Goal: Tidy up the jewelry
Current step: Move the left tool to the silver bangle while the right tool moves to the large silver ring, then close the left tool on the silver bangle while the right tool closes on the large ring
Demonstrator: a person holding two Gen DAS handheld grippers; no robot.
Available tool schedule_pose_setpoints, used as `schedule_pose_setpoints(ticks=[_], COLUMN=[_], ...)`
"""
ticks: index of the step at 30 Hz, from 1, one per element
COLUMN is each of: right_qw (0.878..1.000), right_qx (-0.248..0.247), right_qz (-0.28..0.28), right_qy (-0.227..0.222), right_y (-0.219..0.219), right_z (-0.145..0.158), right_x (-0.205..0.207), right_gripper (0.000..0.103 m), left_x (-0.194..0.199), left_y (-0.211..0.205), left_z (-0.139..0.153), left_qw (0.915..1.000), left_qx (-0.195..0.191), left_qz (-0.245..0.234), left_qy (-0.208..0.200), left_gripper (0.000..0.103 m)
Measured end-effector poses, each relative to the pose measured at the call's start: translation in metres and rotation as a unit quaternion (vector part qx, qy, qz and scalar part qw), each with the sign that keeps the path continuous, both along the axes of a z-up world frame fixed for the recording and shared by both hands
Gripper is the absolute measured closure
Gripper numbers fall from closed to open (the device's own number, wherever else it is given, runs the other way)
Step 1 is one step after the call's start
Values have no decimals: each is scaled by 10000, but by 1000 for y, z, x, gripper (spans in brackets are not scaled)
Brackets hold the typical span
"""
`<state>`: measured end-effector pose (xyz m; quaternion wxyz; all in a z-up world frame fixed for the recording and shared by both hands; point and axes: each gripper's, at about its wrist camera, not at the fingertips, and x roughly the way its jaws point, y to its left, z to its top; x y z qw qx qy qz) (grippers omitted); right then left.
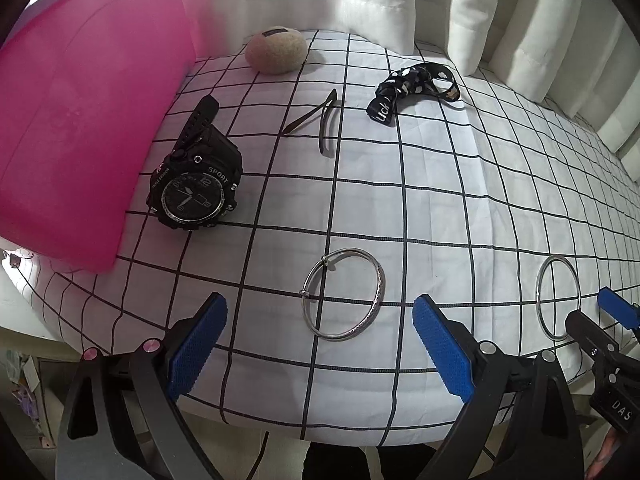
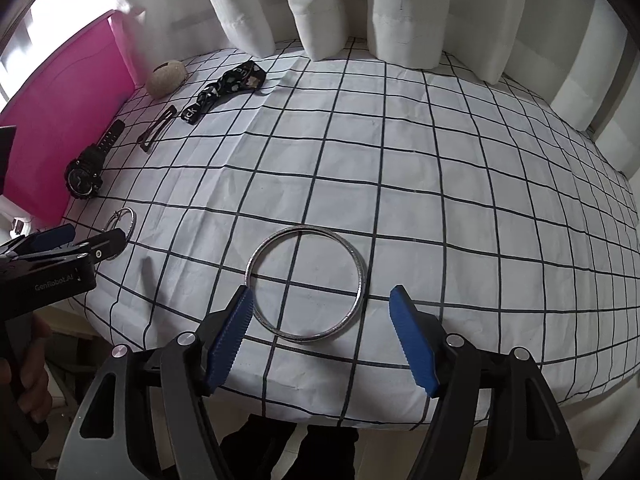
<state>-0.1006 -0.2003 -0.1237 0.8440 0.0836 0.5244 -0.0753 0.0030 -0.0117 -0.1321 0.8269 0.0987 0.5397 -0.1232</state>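
A silver open bangle (image 1: 342,293) lies on the checked cloth just ahead of my open left gripper (image 1: 320,344). A plain silver ring bangle (image 2: 306,285) lies just ahead of my open right gripper (image 2: 322,330), its near rim between the fingertips; it also shows in the left wrist view (image 1: 558,297). A black sport watch (image 1: 196,184), a black hair clip (image 1: 318,120) and a black patterned hair band (image 1: 416,88) lie farther back. Both grippers are empty.
A pink box (image 1: 80,120) stands at the left edge beside the watch. A beige fuzzy pouch (image 1: 276,54) sits at the back. White curtains (image 2: 360,8) hang behind the table. The table's front edge (image 2: 320,412) is right under the grippers.
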Motion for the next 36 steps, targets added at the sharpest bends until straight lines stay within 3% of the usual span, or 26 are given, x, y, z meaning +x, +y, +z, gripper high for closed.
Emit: schedule_pose_setpoints(ticks=[14, 25, 36], right_qw=[9995, 9991, 9989], right_qx=[-208, -383, -449], right_qz=[137, 107, 93], right_qy=[212, 129, -118], right_y=[7, 2, 4], right_z=[-18, -25, -26], right_x=[19, 21, 16], right_gripper=[27, 10, 9], left_x=[7, 10, 7], left_y=[-5, -7, -5], left_z=[-10, -19, -21], left_qw=[10000, 10000, 9995], left_qx=[-22, -56, -217], left_qz=[-3, 34, 77], left_qy=[19, 0, -222], left_gripper=[11, 6, 5])
